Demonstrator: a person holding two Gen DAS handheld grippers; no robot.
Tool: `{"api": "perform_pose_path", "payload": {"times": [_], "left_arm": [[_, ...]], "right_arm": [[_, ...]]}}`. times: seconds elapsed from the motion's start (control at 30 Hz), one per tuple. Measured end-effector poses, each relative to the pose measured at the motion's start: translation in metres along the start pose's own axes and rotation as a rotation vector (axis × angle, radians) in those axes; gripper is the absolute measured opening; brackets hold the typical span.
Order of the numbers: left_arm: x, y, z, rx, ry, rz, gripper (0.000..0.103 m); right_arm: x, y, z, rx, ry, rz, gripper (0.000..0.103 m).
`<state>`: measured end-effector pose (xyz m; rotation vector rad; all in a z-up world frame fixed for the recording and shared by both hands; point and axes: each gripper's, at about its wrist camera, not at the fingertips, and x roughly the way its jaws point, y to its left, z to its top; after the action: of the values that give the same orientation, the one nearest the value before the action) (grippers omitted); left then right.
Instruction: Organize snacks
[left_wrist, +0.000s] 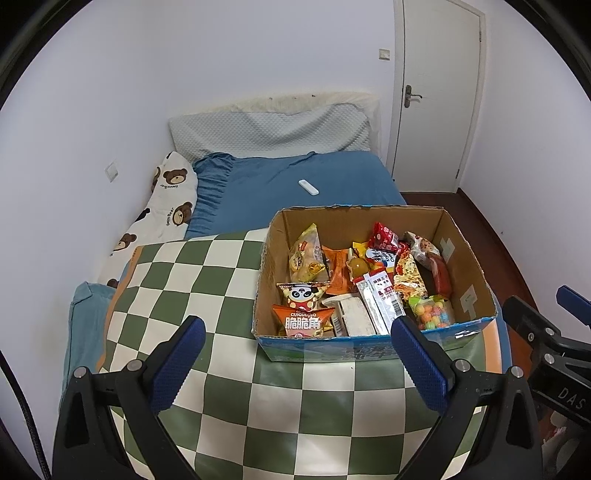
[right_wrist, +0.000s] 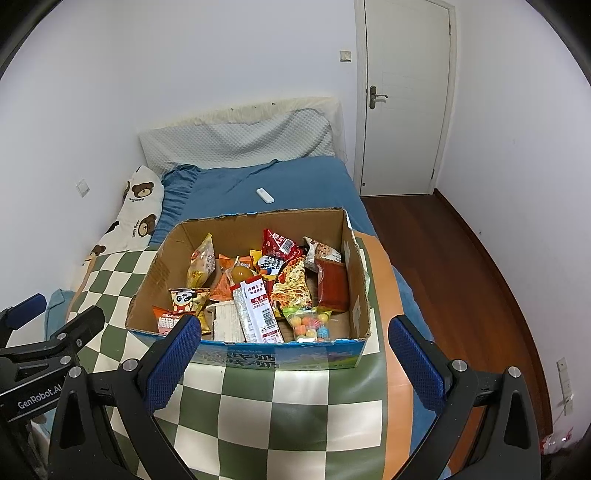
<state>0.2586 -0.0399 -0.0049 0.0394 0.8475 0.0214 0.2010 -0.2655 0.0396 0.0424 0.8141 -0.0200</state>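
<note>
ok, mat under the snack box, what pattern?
Green-and-cream checkerboard mat; clearest in left wrist view.

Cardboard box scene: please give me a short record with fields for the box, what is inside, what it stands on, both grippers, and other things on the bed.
box: open cardboard box, top flaps off or folded away
contents: many snack packets, among them a panda packet, a bag of coloured candy balls, a red packet
support: green and white checkered mat on the bed
left gripper: open, empty, in front of the box
right gripper: open, empty, in front of the box
other: white remote on the blue sheet; bear-print pillow
</note>
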Motion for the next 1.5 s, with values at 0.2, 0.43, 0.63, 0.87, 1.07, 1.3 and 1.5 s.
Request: {"api": "perform_pose_path", "payload": {"times": [0.2,0.43,0.63,0.87,1.07,1.3,1.5], "left_arm": [[-0.0006,0.0000,0.0000,0.001,-0.002,0.001,0.103],[-0.0021,0.0000,-0.0001,-0.001,-0.001,0.000,0.103],[-0.0038,-0.0003,0.0004,-0.002,-0.007,0.002,0.103],[-0.0061,-0.0002,0.0020,-0.007,-0.011,0.006,0.103],[-0.0068,-0.0001,0.0025,-0.010,-0.008,0.004,0.103],[-0.0076,0.0005,0.0029,-0.014,-0.007,0.005,0.103],[-0.0078,0.0011,0.0031,-0.015,-0.008,0.005,0.103]], "right_arm": [[0.0001,0.0002,-0.0009,0.001,-0.001,-0.001,0.103],[-0.0047,0.0006,0.0031,-0.007,-0.004,0.007,0.103],[-0.0051,0.0021,0.0039,-0.010,-0.005,0.002,0.103],[-0.0057,0.0028,0.0052,-0.012,-0.007,0.007,0.103],[-0.0051,0.0026,0.0059,-0.015,-0.006,0.014,0.103],[-0.0041,0.0026,0.0049,-0.022,-0.010,0.012,0.103],[-0.0040,0.0027,0.0047,-0.027,-0.010,0.011,0.103]]}}
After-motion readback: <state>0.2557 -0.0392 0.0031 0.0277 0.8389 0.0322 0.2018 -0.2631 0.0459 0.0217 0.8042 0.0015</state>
